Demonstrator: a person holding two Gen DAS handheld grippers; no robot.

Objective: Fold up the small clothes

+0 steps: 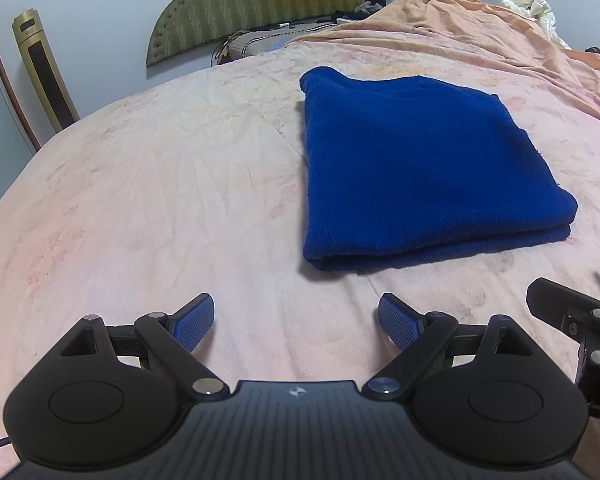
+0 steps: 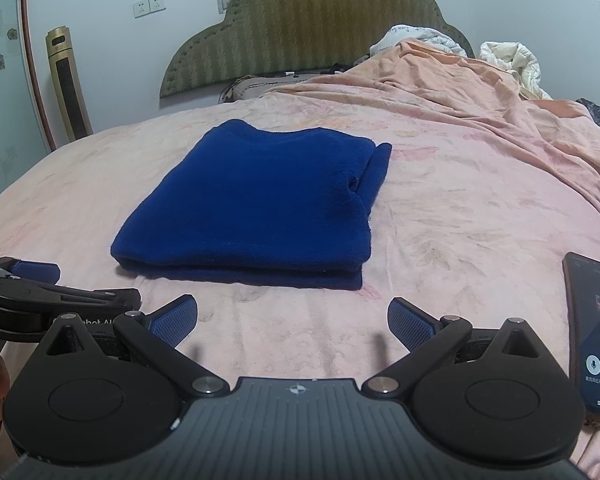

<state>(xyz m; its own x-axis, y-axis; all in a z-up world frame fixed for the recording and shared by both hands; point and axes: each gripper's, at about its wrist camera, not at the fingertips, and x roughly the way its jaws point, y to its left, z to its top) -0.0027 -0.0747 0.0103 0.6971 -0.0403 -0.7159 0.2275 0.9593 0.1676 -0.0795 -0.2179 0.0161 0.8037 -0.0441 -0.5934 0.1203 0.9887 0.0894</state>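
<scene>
My left gripper (image 1: pixel 296 322) and right gripper (image 2: pixel 293 322) hover empty, jaws spread wide, near the bed's front edge. The thick dark blue knitted garment (image 2: pixel 252 204) lies folded flat on the pink bedsheet (image 2: pixel 460 208) just ahead, apparently finished, so I judge both are backed off to leave it undisturbed.

Folded garment (image 2: pixel 256 200) on bed (image 2: pixel 460 200)

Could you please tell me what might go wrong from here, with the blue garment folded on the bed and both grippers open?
1. The phone lies on the bedspread just right of the right gripper; a sideways move could knock it.
2. The blue garment shows a loose flap along its right edge, so lifting it may undo the fold.
3. The left gripper sits close beside the right; they could collide.
</scene>
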